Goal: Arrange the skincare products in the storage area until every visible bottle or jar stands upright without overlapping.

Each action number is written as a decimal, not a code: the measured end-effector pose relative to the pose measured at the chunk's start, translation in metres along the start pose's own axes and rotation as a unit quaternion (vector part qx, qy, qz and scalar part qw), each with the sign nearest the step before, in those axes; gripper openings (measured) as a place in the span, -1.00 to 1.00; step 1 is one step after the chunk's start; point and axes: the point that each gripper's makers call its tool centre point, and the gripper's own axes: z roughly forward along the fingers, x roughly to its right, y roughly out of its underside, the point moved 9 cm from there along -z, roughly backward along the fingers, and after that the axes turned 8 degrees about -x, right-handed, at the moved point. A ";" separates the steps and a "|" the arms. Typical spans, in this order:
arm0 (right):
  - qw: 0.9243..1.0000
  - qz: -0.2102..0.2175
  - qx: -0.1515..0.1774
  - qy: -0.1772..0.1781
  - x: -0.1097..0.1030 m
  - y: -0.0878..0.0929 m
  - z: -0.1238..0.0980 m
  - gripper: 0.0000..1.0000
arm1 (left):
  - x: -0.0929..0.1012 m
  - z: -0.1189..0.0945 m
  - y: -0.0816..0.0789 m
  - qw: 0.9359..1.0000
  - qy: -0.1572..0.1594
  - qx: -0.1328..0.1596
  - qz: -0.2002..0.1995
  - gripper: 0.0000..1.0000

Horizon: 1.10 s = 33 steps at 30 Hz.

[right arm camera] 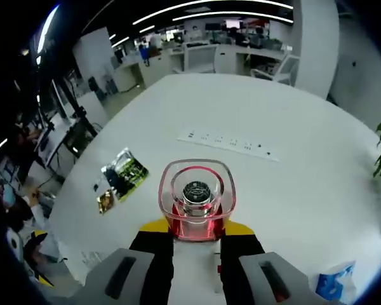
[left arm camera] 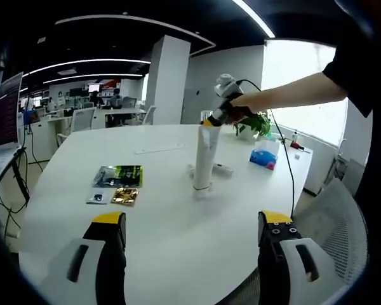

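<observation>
Now, bottle [left arm camera: 203, 159]: stood upright mid-counter [left arm camera: 165, 248], its clear cap [right arm camera: 197, 198] pinched by the right gripper [right arm camera: 197, 244].
Left gripper [left arm camera: 190, 238]: jaws spread, nothing held, kept low near the counter edge.
Risk: tall bottle judged tippy; a sideways release could topple it.
Room: sachets [left arm camera: 117, 184] well apart; open counter all round.

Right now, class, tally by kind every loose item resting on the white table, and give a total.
Tall white bottle, held at its clear cap by the right gripper: 1
Flat packets: 3
Blue tissue pack: 1
Potted plant: 1
Total: 6
</observation>
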 end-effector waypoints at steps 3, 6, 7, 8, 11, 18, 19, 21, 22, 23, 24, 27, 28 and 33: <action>1.000 0.010 0.017 -0.007 -0.001 0.005 -0.009 -0.62 | -0.001 0.000 0.000 1.000 -0.001 0.002 -0.002 0.56; 1.000 0.007 0.027 -0.007 0.000 0.007 -0.011 -0.62 | -0.001 0.000 0.001 1.000 0.000 0.003 0.000 0.56; 0.999 0.003 0.035 -0.004 0.000 0.007 -0.015 -0.62 | -0.001 0.000 0.002 1.000 0.000 0.001 0.003 0.56; 0.999 0.000 0.037 -0.003 -0.005 0.011 -0.020 -0.62 | 0.000 0.001 0.002 1.000 0.000 0.000 0.006 0.56; 0.999 -0.005 0.050 -0.003 -0.003 0.013 -0.027 -0.62 | 0.000 0.001 0.002 1.000 0.002 -0.002 0.013 0.56; 0.996 -0.012 0.084 -0.008 -0.018 0.020 -0.070 -0.62 | 0.003 0.004 0.003 1.000 0.006 -0.007 0.025 0.56; 0.996 -0.015 0.089 -0.008 -0.022 0.023 -0.078 -0.62 | 0.003 0.004 0.003 1.000 0.007 -0.007 0.026 0.56; 0.995 -0.022 0.098 -0.008 -0.031 0.027 -0.093 -0.62 | 0.003 0.004 0.003 1.000 0.009 -0.008 0.028 0.56; 0.994 -0.026 0.102 -0.008 -0.037 0.030 -0.101 -0.62 | 0.004 0.004 0.003 0.999 0.010 -0.008 0.029 0.56; 0.994 -0.031 0.106 -0.008 -0.041 0.030 -0.106 -0.62 | 0.004 0.004 0.003 0.999 0.012 -0.009 0.030 0.56; 0.993 -0.037 0.110 -0.009 -0.040 0.028 -0.105 -0.62 | 0.004 0.004 0.003 0.999 0.013 -0.009 0.031 0.56; 0.990 -0.049 0.129 -0.011 -0.043 0.019 -0.121 -0.62 | 0.005 0.004 0.004 0.999 0.015 -0.010 0.034 0.56; 0.990 -0.050 0.131 -0.012 -0.043 0.017 -0.123 -0.62 | 0.005 0.004 0.004 0.999 0.016 -0.010 0.034 0.56; 0.985 -0.063 0.158 -0.028 -0.056 0.004 -0.154 -0.62 | 0.007 0.005 0.002 0.999 0.022 -0.011 0.039 0.59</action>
